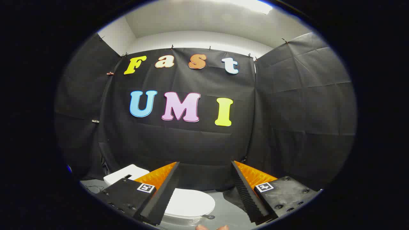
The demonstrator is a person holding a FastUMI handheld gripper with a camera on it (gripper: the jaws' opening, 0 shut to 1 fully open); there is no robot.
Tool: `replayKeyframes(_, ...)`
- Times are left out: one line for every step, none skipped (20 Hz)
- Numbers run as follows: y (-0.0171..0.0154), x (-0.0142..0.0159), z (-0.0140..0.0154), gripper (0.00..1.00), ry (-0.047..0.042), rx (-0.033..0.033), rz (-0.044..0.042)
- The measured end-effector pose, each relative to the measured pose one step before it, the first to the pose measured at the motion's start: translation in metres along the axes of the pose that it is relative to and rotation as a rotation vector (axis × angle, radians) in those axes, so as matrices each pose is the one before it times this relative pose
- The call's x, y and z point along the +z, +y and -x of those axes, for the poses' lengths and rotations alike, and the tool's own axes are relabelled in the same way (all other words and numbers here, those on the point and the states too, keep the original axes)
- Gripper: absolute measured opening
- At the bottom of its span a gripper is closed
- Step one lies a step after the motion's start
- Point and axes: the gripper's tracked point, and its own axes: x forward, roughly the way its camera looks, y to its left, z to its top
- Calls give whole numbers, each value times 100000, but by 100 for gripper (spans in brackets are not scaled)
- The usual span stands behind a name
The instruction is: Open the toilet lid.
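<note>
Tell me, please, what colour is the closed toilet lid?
White: the smooth oval toilet lid shows best in the gripper view, below the open tongs.

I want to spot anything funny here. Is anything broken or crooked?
Nothing stands out. The toilet sits on the floor with its lid flat and shut, and its tank looks whole. The tool is open, its fingers wide apart above the toilet, touching nothing.

One toilet (188, 204), one closed lid (191, 200), one tongs (204, 191), fingers apart
</note>
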Motion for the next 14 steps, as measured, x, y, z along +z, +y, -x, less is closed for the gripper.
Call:
replayKeyframes(12, 69, 54, 98, 22, -44, 229)
replayKeyframes(46, 13, 33, 98, 57, 58, -174)
replayKeyframes(155, 61, 90, 98, -117, 453, -534)
replayKeyframes(55, 227, 97, 98, -531, 472, -519)
replayKeyframes(-184, 133, -13, 98, -616, -179, -22)
replayKeyframes(-146, 142, 62, 98, -705, -468, 169)
replayKeyframes(-193, 137, -25, 98, -503, -596, 241)
replayKeyframes(-158, 9, 2, 98, -312, -668, 309)
replayKeyframes(-154, -65, -103, 98, 9, -642, 261)
replayKeyframes(-79, -143, -25, 98, 279, -300, 41)
replayKeyframes(60, -180, -109, 98, 491, -124, 1)
replayKeyframes(85, -109, -88, 98, 298, -40, -33)
replayKeyframes(-58, -90, 60, 98, 142, -54, 156)
replayKeyframes(29, -20, -63, 98, -53, 48, 299)
